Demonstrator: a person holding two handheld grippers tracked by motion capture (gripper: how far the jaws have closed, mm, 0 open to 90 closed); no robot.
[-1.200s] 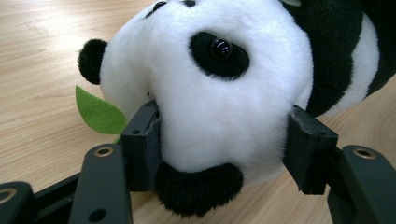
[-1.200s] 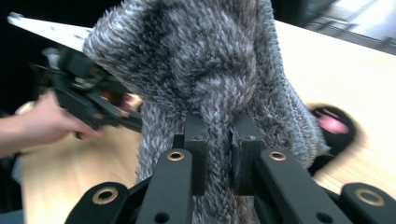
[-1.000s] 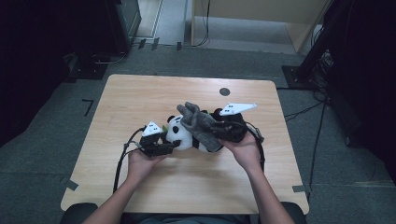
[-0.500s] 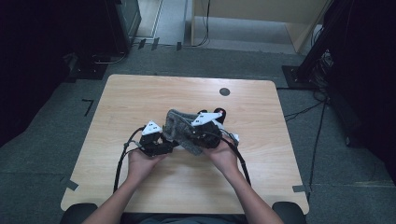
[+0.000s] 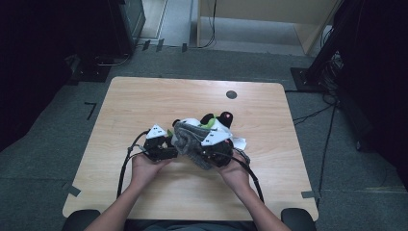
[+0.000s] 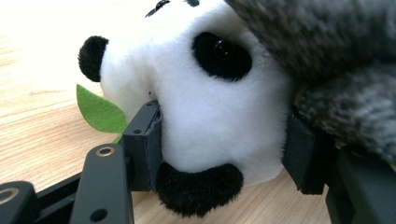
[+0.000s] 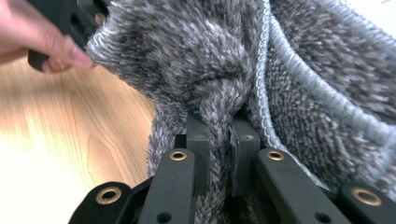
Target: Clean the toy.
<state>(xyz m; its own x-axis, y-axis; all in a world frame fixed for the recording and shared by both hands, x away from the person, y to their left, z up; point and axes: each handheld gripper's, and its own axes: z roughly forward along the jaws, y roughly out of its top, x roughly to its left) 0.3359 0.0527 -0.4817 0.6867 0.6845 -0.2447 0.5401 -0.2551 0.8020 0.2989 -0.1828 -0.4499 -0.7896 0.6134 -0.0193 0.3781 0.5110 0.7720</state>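
We grip the panda (image 6: 219, 107) by its head in the left gripper (image 5: 161, 148), near the table's (image 5: 144, 96) centre, so it stays put while we dress it. Our right gripper (image 7: 218, 140) is clenched on a fold of the grey sock (image 7: 201, 70), which drapes over the panda from 3 o'clock, ready to be drawn on like a cap.

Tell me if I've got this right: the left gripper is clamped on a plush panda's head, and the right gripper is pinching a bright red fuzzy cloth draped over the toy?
Nearly. The cloth is grey, not bright red; the right gripper view shows its fuzzy grey knit pinched between the right gripper jaws. The rest holds: the left gripper is clamped on the plush panda's head, and the cloth lies over the toy.
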